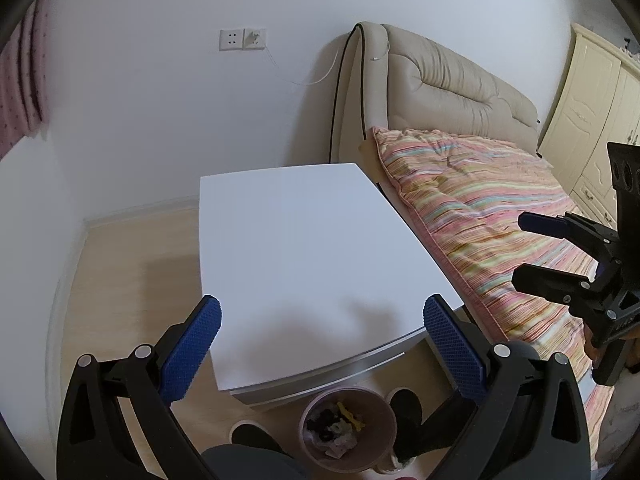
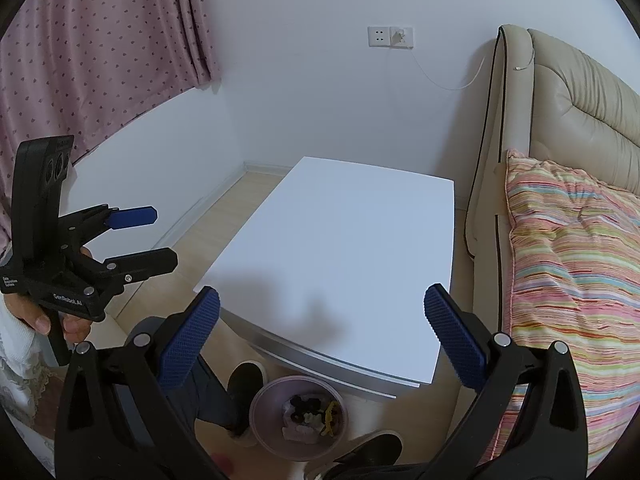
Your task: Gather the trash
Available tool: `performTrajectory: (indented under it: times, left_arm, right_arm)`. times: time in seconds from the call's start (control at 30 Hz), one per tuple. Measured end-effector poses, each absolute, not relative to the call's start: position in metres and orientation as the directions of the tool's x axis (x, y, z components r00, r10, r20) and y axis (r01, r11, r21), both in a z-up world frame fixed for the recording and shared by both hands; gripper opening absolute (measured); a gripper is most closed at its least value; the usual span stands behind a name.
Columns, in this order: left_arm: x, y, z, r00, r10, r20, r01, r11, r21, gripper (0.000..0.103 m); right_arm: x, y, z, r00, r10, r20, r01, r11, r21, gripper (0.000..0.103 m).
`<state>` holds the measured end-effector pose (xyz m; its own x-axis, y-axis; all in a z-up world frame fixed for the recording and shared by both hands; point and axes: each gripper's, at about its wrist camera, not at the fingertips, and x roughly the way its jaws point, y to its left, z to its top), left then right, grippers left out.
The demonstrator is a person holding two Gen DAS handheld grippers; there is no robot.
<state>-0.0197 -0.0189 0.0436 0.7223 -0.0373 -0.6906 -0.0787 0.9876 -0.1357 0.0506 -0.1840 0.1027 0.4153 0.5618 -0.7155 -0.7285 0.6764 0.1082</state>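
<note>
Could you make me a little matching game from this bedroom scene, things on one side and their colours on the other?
Things:
1. table
2. curtain
3. gripper pads
4. headboard

Colours:
a. blue
b. beige
c. white
d. pink with dots

Pairs: 1-c, 2-d, 3-a, 4-b

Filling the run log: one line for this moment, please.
left gripper open, empty | right gripper open, empty | trash bin holds scraps

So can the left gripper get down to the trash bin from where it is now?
Probably yes: the left gripper is open over the table's near edge, and the bin sits uncovered on the floor below.
</note>
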Motion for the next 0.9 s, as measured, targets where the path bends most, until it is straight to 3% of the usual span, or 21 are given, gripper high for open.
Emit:
performTrajectory:
  times: [0.9]
  left_arm:
    - [-0.0192, -0.0222, 0.0424, 0.714, -0.021, -0.700, -0.082, 0.990, -0.114, 0.097]
  right_arm:
    - [0.0506, -0.1857, 0.1016, 0.417, 0.562, -0.714, -0.726, 0.678, 0.110, 0.100]
